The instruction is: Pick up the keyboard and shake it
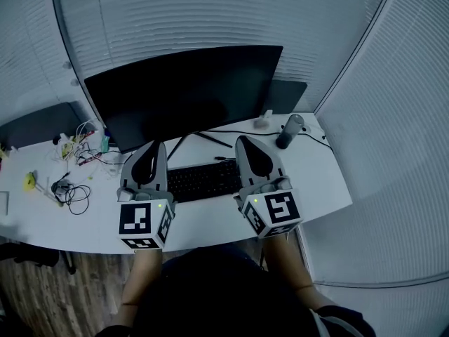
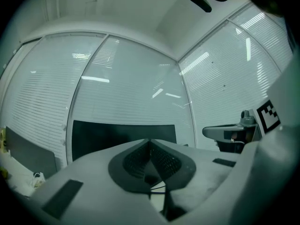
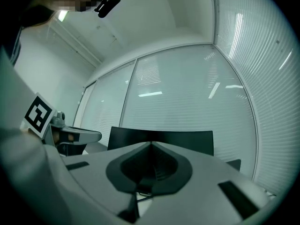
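Note:
The black keyboard (image 1: pixel 203 180) lies flat on the white desk (image 1: pixel 316 181) in front of the monitor, and both its ends are hidden under the grippers. My left gripper (image 1: pixel 156 146) hovers over its left end and my right gripper (image 1: pixel 243 142) over its right end, both pointing level toward the monitor. In the left gripper view the jaws of the left gripper (image 2: pixel 150 142) meet with nothing between them. The right gripper (image 3: pixel 151 145) looks the same in its own view. The keyboard shows in neither gripper view.
A wide black monitor (image 1: pixel 189 93) stands behind the keyboard. Tangled cables (image 1: pixel 74 188) and small parts lie at the desk's left, a dark cylinder (image 1: pixel 289 132) and a small white object (image 1: pixel 263 123) at the back right. Blinds close off the back and right.

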A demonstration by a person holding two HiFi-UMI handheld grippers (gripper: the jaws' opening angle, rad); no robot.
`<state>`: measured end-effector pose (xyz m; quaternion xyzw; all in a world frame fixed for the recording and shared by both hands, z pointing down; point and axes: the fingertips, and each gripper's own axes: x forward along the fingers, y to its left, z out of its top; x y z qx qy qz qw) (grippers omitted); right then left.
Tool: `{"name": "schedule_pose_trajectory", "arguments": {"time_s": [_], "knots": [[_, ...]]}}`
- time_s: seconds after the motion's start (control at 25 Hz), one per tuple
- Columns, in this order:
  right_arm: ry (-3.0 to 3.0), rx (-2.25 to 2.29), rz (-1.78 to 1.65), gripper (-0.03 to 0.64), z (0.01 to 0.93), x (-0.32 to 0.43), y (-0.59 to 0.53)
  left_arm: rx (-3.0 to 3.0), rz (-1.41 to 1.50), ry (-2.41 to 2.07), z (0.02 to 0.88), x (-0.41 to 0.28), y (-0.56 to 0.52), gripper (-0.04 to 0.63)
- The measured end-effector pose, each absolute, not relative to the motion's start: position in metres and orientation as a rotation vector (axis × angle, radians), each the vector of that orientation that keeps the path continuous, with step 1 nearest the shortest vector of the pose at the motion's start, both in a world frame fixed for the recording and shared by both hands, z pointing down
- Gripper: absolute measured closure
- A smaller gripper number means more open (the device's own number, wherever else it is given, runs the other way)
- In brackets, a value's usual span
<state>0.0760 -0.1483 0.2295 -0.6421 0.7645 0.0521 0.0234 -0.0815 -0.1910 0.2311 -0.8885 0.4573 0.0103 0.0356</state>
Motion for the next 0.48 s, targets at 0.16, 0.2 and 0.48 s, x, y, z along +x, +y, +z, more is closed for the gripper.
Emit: {"name": "schedule_pose_trajectory", "arguments": {"time_s": [0.16,0.2,0.48], "knots": [[2.352,-1.986,0.194,0.591,0.221,0.074,-0.145,-2.722,0.038,1.38,0.225,-0.081,-0.187,0.571],[2.354,-1.986,0.205,0.591,0.219,0.072,-0.144,-2.724,0.042,1.378,0.224,-0.082,-0.186,0.571],[2.356,-1.99,0.244,0.591,0.213,0.066,-0.145,-2.73,0.062,1.349,0.221,-0.081,-0.187,0.571]]}}
